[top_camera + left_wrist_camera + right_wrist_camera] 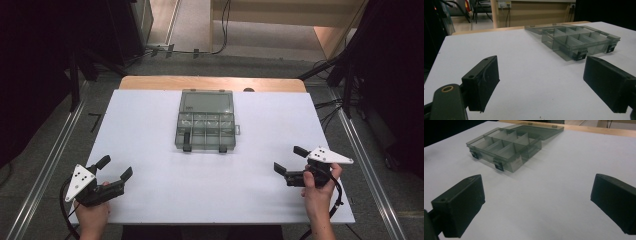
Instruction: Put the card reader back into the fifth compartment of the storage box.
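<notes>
White bench (150,190) carries an open, smoky clear plastic compartment box (205,127) mid-far, well apart from left tongs (116,168) and right tongs (287,158), both released, empty.

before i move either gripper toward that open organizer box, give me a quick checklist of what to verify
1. Left gripper jaws open, nothing held: ok.
2. Right gripper jaws open, nothing held: ok.
3. Organizer box lid laid flat open behind the tray: ok.
4. White tabletop between both grippers and the box free of obstacles: ok.
5. Two black latches hang at the box's near edge: ok.
6. Compartments hold no parts: cannot tell for certain; they look empty in both gripper views.
</notes>
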The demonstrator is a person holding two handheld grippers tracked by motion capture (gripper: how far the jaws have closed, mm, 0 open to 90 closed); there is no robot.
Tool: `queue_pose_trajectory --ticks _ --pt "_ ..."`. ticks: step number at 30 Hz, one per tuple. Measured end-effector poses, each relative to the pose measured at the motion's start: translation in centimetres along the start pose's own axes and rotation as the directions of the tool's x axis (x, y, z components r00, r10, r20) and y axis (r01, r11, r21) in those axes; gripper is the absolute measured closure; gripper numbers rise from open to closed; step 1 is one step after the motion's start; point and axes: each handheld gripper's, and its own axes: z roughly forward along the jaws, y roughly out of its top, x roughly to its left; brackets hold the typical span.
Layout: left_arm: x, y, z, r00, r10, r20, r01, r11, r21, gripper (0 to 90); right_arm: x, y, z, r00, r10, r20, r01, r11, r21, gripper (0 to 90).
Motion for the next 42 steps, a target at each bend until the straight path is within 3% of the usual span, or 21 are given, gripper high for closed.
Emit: queue_pose_trajectory --ticks 10,24,28,34,42 --pt "0.0 0.0 0.0 1.0000 -0.001 -0.001 0.001 1.0000 0.000 13.6 -1.7 -2.6 -2.1 0.9980 0.041 0.047 -0.041 0.999 -0.007 0.0" --pt "0.0 0.0 0.0 1.0000 0.001 -0.001 -0.001 1.0000 0.001 13.6 -3.6 -4.6 -4.8 0.9904 0.087 0.108 -0.081 0.995 -0.057 0.0" --pt "0.0 0.0 0.0 1.0000 0.002 -0.001 -0.002 1.0000 0.003 13.6 -4.1 -5.0 -5.1 0.9884 0.091 0.121 -0.084 0.995 -0.062 0.0" --pt "0.0 0.0 0.0 1.0000 0.006 -0.003 -0.006 1.0000 0.007 13.6 -4.7 -5.6 -5.3 0.9863 0.127 0.106 -0.117 0.988 -0.096 0.0" --pt "0.0 0.0 0.0 1.0000 0.005 -0.004 -0.005 1.0000 0.008 13.6 -4.7 -5.7 -5.1 0.9844 0.135 0.113 -0.124 0.987 -0.101 0.0"
